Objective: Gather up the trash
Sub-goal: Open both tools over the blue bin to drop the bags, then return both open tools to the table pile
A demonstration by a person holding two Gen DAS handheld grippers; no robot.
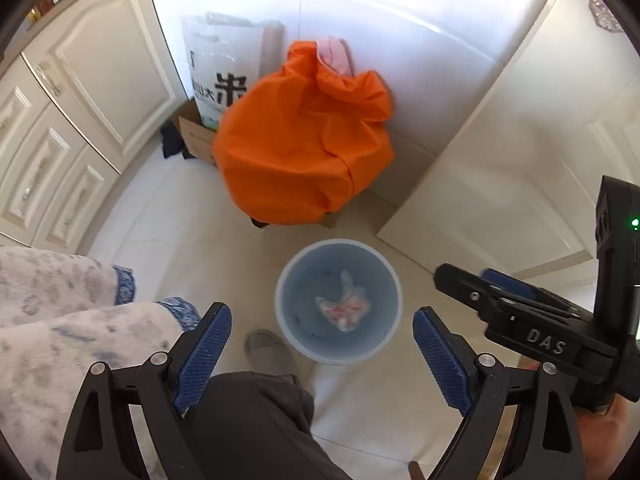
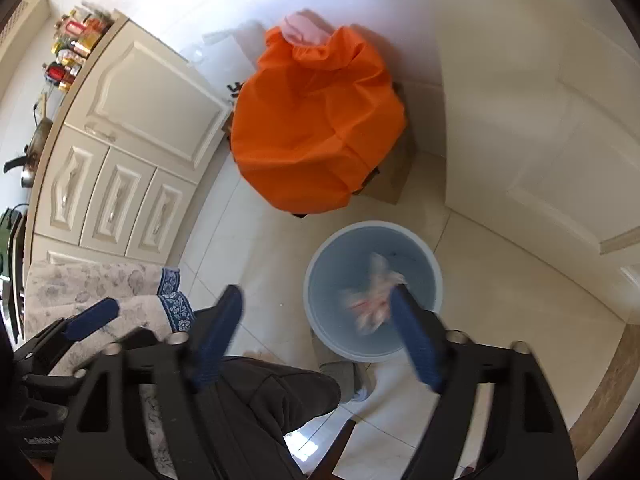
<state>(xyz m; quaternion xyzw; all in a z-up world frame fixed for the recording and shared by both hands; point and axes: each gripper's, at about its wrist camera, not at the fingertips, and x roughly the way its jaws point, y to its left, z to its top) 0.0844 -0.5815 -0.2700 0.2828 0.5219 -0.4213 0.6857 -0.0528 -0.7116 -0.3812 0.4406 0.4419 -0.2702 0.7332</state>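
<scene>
A pale blue trash bin (image 1: 292,340) stands on the tiled floor and shows in both views (image 2: 320,320). A crumpled white and pink plastic wrapper (image 1: 345,308) lies inside it, blurred in the right wrist view (image 2: 370,300). My left gripper (image 1: 322,344) is open and empty, held high above the near side of the bin. My right gripper (image 2: 318,320) is open and empty above the bin. It also shows at the right of the left wrist view (image 1: 460,280).
A bulging orange bag (image 1: 304,136) sits on a cardboard box behind the bin. Cream cabinets (image 1: 60,120) run along the left, a white door (image 1: 540,160) on the right. A cloth-covered surface (image 1: 60,320) and the person's leg and slipper (image 1: 268,348) are close below.
</scene>
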